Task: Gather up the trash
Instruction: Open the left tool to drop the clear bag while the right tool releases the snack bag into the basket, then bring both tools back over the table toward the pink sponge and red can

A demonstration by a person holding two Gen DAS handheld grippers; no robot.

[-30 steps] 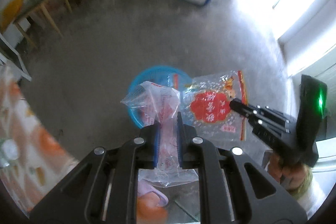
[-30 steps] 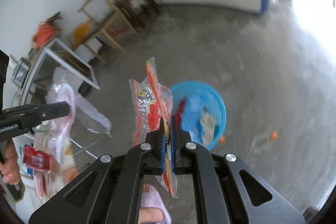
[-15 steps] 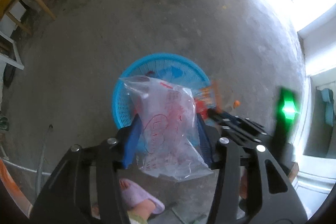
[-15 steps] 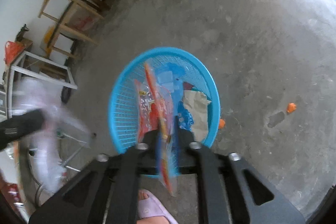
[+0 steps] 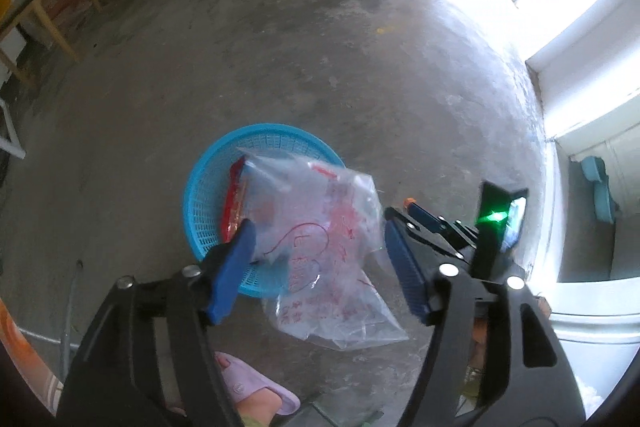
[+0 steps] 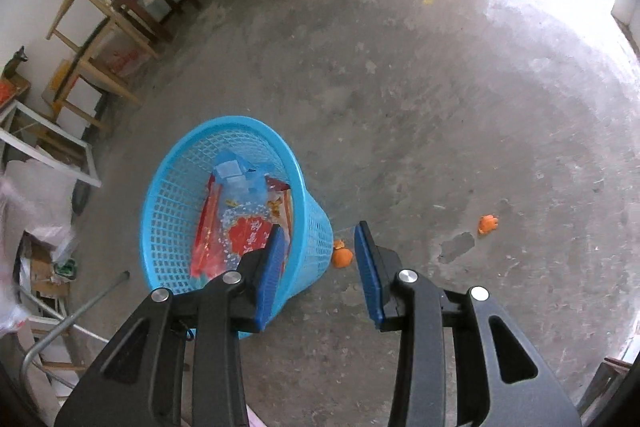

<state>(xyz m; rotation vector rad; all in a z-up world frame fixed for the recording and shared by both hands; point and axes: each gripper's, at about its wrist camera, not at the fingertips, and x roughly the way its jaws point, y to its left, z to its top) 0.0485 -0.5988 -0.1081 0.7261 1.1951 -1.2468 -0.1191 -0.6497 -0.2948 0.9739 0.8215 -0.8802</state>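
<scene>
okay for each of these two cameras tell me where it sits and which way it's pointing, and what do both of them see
Left wrist: sits on the left gripper, looking down along its open fingers at the clear plastic bag between them, above the blue basket; the right gripper and a foot in a purple slipper show.
Right wrist: sits on the right gripper, aimed down at the concrete floor beside the basket, which holds a red snack wrapper; only its own open fingers show.
Shared: basket, wrapper, floor.

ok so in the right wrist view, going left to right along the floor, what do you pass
wooden stools → blue basket → orange peel by the basket → dark floor patch → second orange peel
</scene>
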